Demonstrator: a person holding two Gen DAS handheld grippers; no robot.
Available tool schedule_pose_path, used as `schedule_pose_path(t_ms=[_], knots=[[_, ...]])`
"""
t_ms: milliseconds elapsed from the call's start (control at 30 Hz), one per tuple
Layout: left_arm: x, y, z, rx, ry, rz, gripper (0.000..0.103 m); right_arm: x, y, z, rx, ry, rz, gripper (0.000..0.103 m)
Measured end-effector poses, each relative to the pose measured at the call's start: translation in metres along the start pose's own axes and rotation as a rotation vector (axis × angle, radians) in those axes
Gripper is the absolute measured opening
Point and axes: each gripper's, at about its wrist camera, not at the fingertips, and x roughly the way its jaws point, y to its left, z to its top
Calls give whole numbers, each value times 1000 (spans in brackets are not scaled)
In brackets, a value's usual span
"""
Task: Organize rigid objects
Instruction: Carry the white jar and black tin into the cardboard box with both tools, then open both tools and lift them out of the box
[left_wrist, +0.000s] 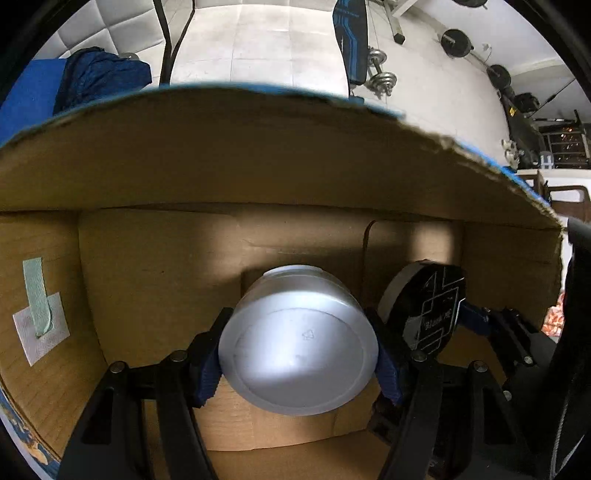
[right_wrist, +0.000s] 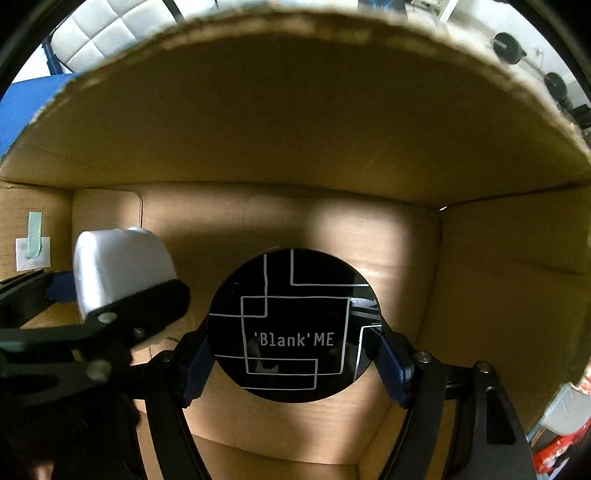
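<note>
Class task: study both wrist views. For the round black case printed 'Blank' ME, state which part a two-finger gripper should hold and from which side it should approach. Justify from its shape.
Grip the black case across its diameter, fingers on opposite points of the thin curved rim, approaching square to the flat printed face. The right gripper holds it that way inside the cardboard box. The flat disc probably offers no other secure purchase.

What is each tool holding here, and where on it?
Left tool clamps the white jar across its sides near the base. Right tool grips the black round case by its opposite rim edges.
</note>
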Motion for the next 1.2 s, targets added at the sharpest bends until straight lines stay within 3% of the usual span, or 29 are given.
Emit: schedule_pose_path(t_ms=[233,467,533,633,867,1067,1200], knots=[[-6,-4,-5,-2,16,37,70,6,-3,-2,2,16,-6,80],[-31,-7,-13,-26,-44,31,88,-3,-6,0,14,28,0,82],[-45,-6,-23,-16,-68,56,96,-9,-5,-6,16,19,3,89],[-57,-2,-37,-12,-104,69,100,-18,-4,-18,28,9,24,102],[-86,7,-83,7,-209,99,102,-47,8,-77,76,-104,-26,103],[-110,4,-117,31,-342,185,102,-71,28,-145,88,-201,-44,103],[-129,2,-147,30,-416,201,102,-97,27,-155,90,-274,-60,103]])
